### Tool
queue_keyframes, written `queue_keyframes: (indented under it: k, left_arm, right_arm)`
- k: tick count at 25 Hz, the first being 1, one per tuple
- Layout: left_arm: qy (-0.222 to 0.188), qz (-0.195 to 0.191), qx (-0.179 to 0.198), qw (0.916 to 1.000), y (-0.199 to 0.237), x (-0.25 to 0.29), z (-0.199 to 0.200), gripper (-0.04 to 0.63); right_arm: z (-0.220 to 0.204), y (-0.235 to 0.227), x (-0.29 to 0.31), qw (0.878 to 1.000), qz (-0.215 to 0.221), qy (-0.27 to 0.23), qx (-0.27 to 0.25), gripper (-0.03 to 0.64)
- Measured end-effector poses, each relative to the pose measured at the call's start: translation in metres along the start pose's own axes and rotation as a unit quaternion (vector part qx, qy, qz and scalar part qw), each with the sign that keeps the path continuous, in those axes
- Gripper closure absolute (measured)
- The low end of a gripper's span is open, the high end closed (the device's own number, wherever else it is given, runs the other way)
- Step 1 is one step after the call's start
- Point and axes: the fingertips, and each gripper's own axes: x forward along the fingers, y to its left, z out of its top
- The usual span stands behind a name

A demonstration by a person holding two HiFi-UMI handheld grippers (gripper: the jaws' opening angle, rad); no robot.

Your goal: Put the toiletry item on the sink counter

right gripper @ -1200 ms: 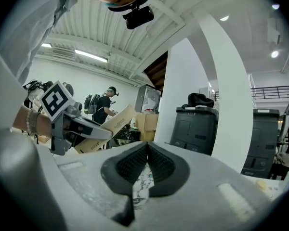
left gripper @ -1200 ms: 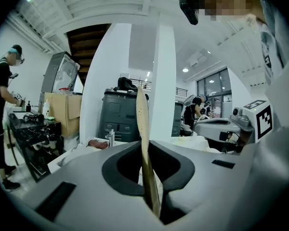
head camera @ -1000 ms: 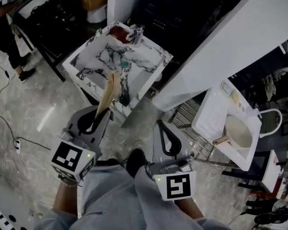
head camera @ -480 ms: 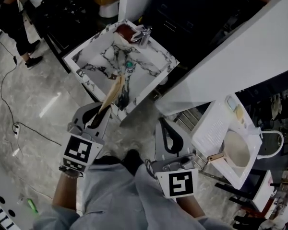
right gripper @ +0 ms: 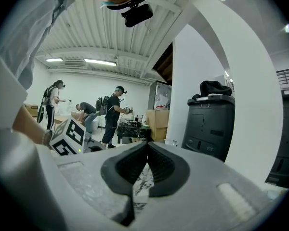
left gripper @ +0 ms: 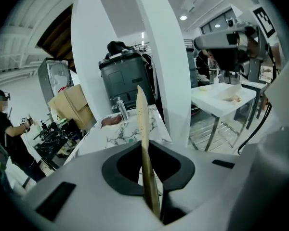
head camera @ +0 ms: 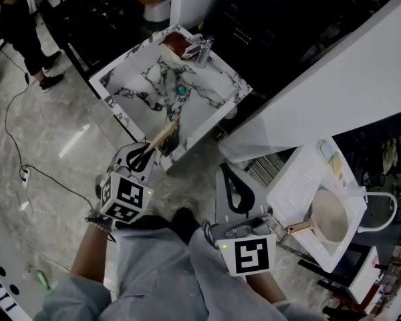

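Toiletry item (head camera: 164, 134), a thin wooden strip, sits clamped edge-on in the nearly closed fingers of our left gripper (head camera: 148, 154), its tip over the near rim of the marble sink worktop (head camera: 139, 91) for setting down, while our right gripper (head camera: 226, 176) hangs closed and empty.

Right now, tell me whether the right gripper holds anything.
No, the right gripper has its jaws shut together with nothing between them.

The sink counter (head camera: 130, 79) is white marble with black veining. Its basin holds a teal drain (head camera: 181, 90). Over its near edge, the toiletry item (head camera: 164, 136) is pale tan with dark speckles. The left gripper (head camera: 149, 154) and right gripper (head camera: 228, 179) are grey, with black-and-white square-patterned cubes.
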Motion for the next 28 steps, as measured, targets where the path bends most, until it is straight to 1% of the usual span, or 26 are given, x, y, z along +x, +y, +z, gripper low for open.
queue_keyframes:
  k: [4, 8, 13, 16, 20, 24, 28]
  left_arm:
    - [0.035, -0.004, 0.037, 0.9987, -0.004, 0.024, -0.016, 0.558]
    - [0.055, -0.016, 0.064, 0.9963, -0.01, 0.048, -0.027, 0.558]
    - [0.08, -0.023, 0.127, 0.9885, -0.02, 0.073, -0.038, 0.558]
    - [0.088, -0.024, 0.153, 0.984, -0.026, 0.083, -0.043, 0.558]
    - [0.095, -0.027, 0.166, 0.9812, -0.031, 0.091, -0.047, 0.558]
    - [0.101, -0.035, 0.161, 0.9811, -0.034, 0.096, -0.052, 0.558]
    - [0.106, -0.052, 0.159, 0.9802, -0.041, 0.098, -0.056, 0.558]
  right_arm:
    - [-0.004, -0.007, 0.001, 1.0, 0.0, 0.002, 0.0, 0.619]
    - [-0.011, -0.015, 0.0, 1.0, -0.004, 0.011, 0.003, 0.619]
    - [-0.019, -0.023, -0.001, 1.0, -0.008, 0.016, 0.006, 0.619]
    - [-0.022, -0.027, -0.002, 1.0, -0.009, 0.02, 0.008, 0.62]
    - [-0.024, -0.03, -0.002, 1.0, -0.008, 0.021, 0.009, 0.619]
    - [-0.027, -0.031, -0.003, 1.0, -0.008, 0.022, 0.009, 0.619]
    - [-0.028, -0.033, -0.003, 1.0, -0.008, 0.025, 0.011, 0.619]
